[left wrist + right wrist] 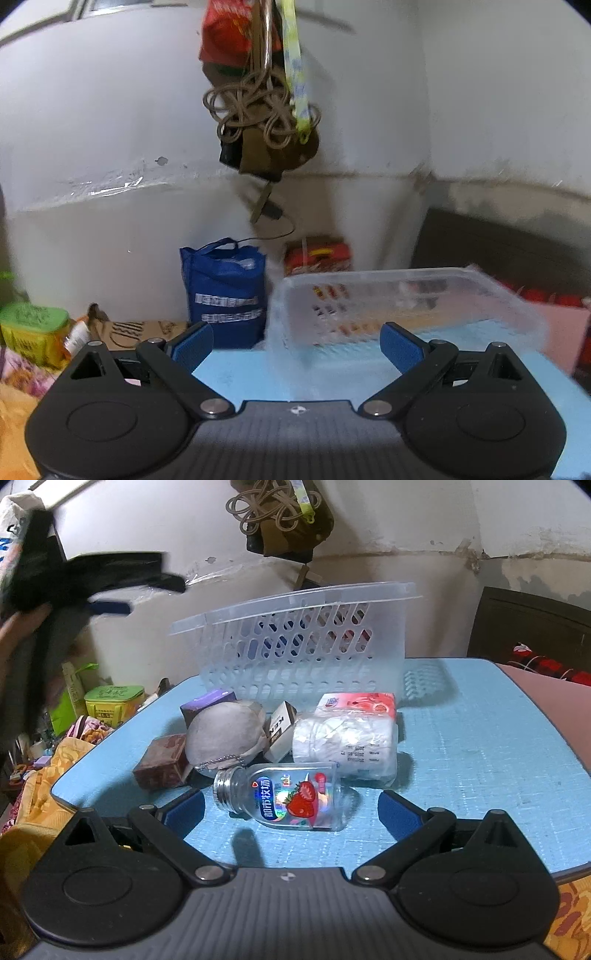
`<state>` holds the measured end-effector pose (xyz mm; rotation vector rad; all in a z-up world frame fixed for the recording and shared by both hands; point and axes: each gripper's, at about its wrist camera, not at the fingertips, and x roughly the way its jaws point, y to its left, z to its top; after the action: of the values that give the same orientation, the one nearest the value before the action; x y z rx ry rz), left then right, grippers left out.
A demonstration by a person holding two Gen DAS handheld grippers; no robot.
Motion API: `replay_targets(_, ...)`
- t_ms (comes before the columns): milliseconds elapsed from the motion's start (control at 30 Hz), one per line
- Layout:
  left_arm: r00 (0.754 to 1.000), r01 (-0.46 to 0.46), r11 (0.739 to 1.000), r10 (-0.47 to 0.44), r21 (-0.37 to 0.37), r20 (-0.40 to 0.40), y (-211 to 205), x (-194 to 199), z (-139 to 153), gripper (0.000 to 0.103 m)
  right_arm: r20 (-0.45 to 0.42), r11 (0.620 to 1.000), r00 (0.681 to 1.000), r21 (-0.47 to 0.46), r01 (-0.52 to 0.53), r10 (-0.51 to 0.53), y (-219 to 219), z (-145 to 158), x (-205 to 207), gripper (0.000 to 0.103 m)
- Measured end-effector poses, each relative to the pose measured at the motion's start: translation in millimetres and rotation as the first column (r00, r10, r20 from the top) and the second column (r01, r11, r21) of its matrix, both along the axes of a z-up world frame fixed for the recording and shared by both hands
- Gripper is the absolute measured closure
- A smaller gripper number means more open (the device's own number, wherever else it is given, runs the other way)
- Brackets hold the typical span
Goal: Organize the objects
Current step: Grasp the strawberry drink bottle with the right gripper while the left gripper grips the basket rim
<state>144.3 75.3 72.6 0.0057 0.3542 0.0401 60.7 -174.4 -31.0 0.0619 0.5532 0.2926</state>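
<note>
While the basket [295, 642] sits at the table's [480, 746] far edge, the bottle [280, 797] lies near the front. Both grippers, left [295, 347] and right [291, 812], gape wide and hold nothing.

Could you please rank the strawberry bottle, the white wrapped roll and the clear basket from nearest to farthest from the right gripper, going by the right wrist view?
1. Strawberry bottle, lying just ahead of the open right gripper.
2. White wrapped roll, behind the bottle, slightly right.
3. Clear basket, at the table's far edge.
</note>
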Motion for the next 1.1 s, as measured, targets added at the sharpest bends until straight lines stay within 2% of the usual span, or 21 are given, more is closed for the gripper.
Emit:
replay_targets(67, 0.998, -0.026, 0.998, 0.029, 0.051, -0.063, 0, 36, -1, 0.006, 0.002, 1.0, 1.0, -0.003, 0.004, -0.004, 0, 0, 0, 0.001)
replay_targets(100, 0.995, -0.032, 0.997, 0.038, 0.064, -0.09, 0, 52, -3, 0.011, 0.0, 1.0, 1.0, -0.004, 0.005, -0.005, 0, 0, 0, 0.001)
replay_targets(167, 0.99, -0.028, 0.998, 0.034, 0.051, -0.134, 3, 73, -9, 0.021, -0.001, 1.0, 1.0, -0.007, 0.008, -0.008, 2, -1, 1, 0.001)
replay_targets(233, 0.986, -0.014, 0.999, 0.021, 0.041, -0.167, 4, 83, -14, 0.021, 0.0, 1.0, 1.0, -0.012, 0.014, -0.014, 3, -2, 2, 0.001)
replay_targets(300, 0.985, -0.016, 0.998, 0.026, 0.056, -0.168, 1, 86, -21, 0.023, 0.003, 1.0, 1.0, -0.015, 0.015, -0.015, 5, -3, 3, 0.001)
replay_targets(400, 0.986, -0.018, 0.995, 0.035, 0.103, -0.165, -3, 83, -27, 0.032, 0.008, 1.0, 1.0, -0.016, 0.006, -0.006, 11, -5, 5, 0.001)
replay_targets(433, 0.986, -0.013, 0.995, 0.029, 0.095, -0.166, -2, 82, -27, 0.032, 0.01, 1.0, 1.0, -0.021, 0.004, -0.004, 13, -6, 5, 0.001)
replay_targets(500, 0.987, -0.011, 0.998, 0.022, 0.067, -0.158, 2, 80, -25, 0.043, 0.008, 1.0, 1.0, -0.03, 0.008, -0.008, 16, -8, 6, 0.002)
replay_targets(667, 0.989, -0.018, 0.998, 0.025, 0.052, -0.147, 5, 82, -27, 0.057, 0.021, 0.999, 0.999, -0.034, 0.035, -0.035, 20, -9, 4, 0.004)
replay_targets(833, 0.987, -0.012, 0.999, 0.02, 0.05, -0.162, 3, 87, -34, 0.058, 0.032, 0.997, 0.998, -0.055, 0.063, -0.061, 28, -10, 6, 0.009)
replay_targets(967, 0.987, -0.011, 0.999, 0.018, 0.043, -0.158, 3, 89, -34, 0.058, 0.026, 0.995, 0.998, -0.069, 0.066, -0.064, 31, -13, 7, 0.019)
replay_targets(1100, 0.988, -0.011, 0.999, 0.017, 0.039, -0.153, 2, 87, -34, 0.058, 0.037, 0.994, 0.997, -0.08, 0.07, -0.067, 30, -13, 5, 0.019)
